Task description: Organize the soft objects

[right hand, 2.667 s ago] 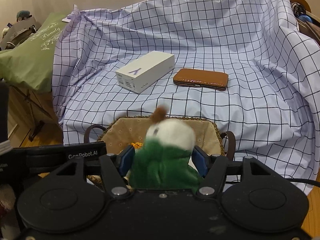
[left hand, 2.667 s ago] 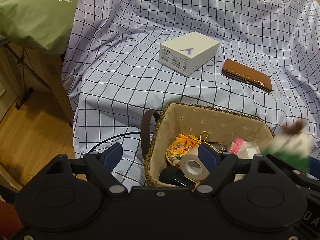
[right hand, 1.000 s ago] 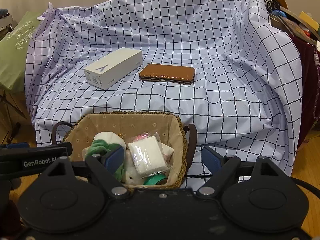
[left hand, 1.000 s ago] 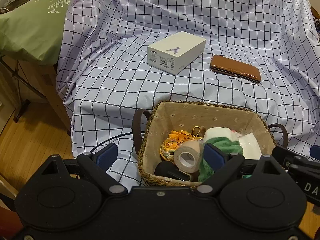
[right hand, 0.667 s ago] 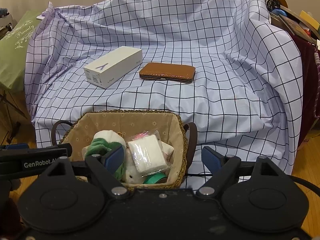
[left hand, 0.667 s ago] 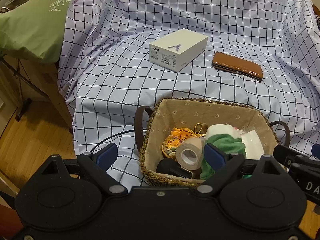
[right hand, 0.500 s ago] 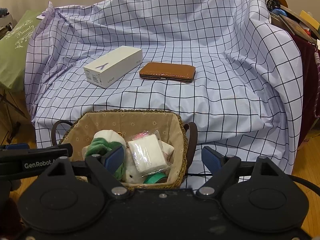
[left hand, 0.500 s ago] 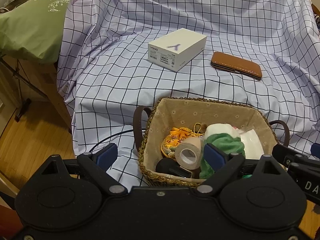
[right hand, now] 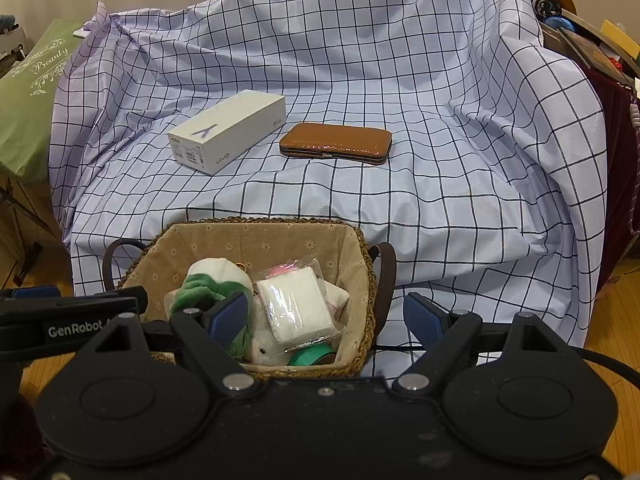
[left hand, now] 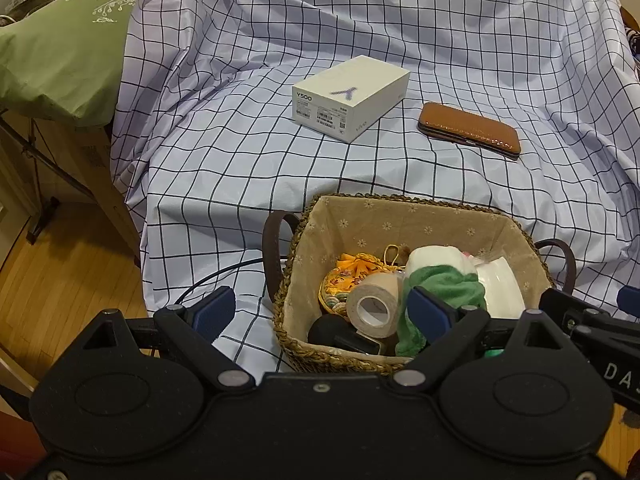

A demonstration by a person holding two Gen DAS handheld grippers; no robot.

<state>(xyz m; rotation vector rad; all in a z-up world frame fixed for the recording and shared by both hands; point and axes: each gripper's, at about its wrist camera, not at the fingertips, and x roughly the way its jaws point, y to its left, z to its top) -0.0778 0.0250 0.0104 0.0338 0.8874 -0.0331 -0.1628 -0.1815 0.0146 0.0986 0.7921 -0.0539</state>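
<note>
2 grippers, left gripper [left hand: 318, 314] and right gripper [right hand: 326, 316], hang wide and empty above the basket [right hand: 362, 280]. The green plush [right hand: 212, 286] lies inside, heaped high; it could spill if bumped.

Layout: basket [left hand: 404, 216] set at near edge of sheet [left hand: 248, 168], box and case behind it.

Box [left hand: 351, 98] is placed left of case [left hand: 469, 131], near each other but apart, both on the sheet. In the basket, as seen from the left wrist: pouch [left hand: 352, 276] at left, tape roll [left hand: 374, 310] in front of it, plush toy [left hand: 440, 280] at centre, packet [right hand: 296, 310] at right. Pillow [left hand: 60, 48] is seen left of the sheet.
</note>
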